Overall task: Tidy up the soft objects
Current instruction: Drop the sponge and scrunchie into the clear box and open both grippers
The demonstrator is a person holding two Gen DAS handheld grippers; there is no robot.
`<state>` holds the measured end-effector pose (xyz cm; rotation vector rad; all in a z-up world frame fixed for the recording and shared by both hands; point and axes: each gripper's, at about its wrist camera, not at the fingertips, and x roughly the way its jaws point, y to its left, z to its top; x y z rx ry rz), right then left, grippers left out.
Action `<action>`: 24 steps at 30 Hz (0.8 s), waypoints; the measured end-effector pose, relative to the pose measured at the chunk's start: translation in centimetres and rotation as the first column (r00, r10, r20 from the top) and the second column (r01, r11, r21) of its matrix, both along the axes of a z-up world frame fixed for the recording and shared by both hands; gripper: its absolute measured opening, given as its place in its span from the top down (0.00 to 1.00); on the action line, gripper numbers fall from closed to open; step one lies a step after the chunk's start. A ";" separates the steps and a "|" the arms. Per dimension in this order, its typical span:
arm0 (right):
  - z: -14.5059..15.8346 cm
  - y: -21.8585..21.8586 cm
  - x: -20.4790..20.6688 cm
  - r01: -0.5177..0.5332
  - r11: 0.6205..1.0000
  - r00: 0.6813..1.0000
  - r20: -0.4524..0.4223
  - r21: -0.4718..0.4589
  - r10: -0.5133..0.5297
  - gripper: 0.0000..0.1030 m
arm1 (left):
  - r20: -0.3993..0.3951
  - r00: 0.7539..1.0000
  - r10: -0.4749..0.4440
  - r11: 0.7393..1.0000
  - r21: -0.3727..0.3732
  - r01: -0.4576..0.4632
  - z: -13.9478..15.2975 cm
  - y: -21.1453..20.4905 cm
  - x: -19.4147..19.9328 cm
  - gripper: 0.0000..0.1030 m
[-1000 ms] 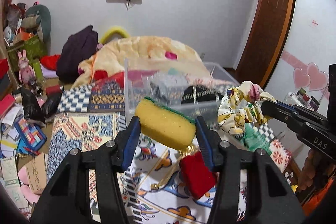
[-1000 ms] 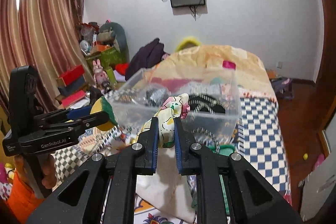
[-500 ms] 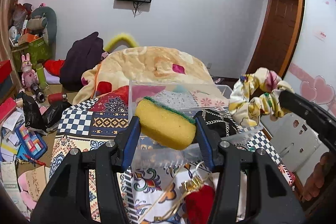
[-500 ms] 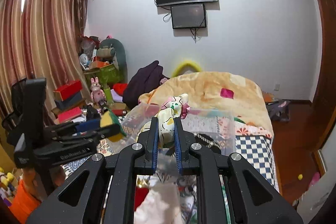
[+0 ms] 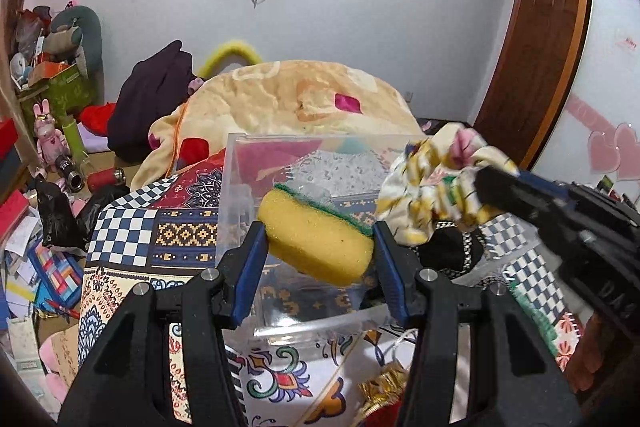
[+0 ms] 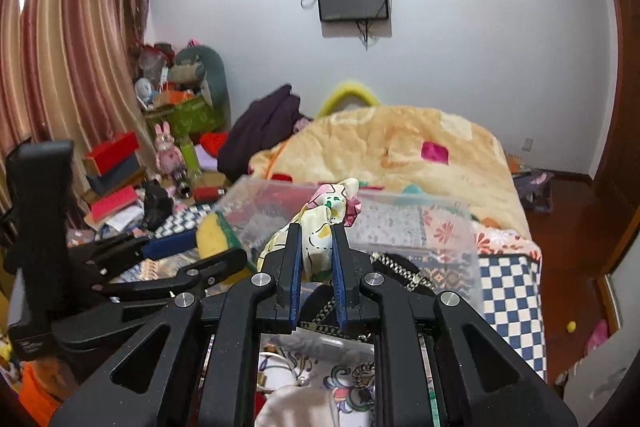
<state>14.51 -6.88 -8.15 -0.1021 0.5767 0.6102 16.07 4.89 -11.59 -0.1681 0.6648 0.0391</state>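
My left gripper [image 5: 318, 235] is shut on a yellow sponge [image 5: 316, 241] with a green scrub side, held over the near left part of a clear plastic box [image 5: 236, 179]. My right gripper [image 6: 316, 227] is shut on a floral cream scrunchie [image 6: 326, 223], held above the same box [image 6: 448, 223]. The scrunchie [image 5: 436, 187] and the right gripper also show at the right of the left wrist view. The sponge [image 6: 212, 233] and the left gripper show at the left of the right wrist view. A black patterned item [image 5: 444, 251] lies inside the box.
The box stands on a bed with a patterned quilt [image 5: 132, 227] and a peach blanket [image 5: 304, 99]. A gold trinket [image 5: 380, 383] lies near the front. Clutter covers the floor [image 5: 36, 227] at left. A wooden door [image 5: 532, 39] stands at right.
Both grippers have moved forward and a little down over the box, which now looks closer. The scrunchie has come nearer to the sponge. Both grips are unchanged.
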 end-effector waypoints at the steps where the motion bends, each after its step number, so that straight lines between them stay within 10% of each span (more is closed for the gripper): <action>1: -0.3 0.2 0.3 -0.002 1.000 1.000 -0.012 -0.008 0.001 0.88 | -0.005 1.000 0.001 1.000 0.004 -0.001 -0.2 0.0 0.3 0.49; 24: 0.1 -2.3 -0.3 0.022 1.000 0.999 -0.047 -0.016 -0.023 0.57 | 0.014 1.000 -0.016 1.000 -0.002 0.016 0.6 -0.5 -1.2 0.38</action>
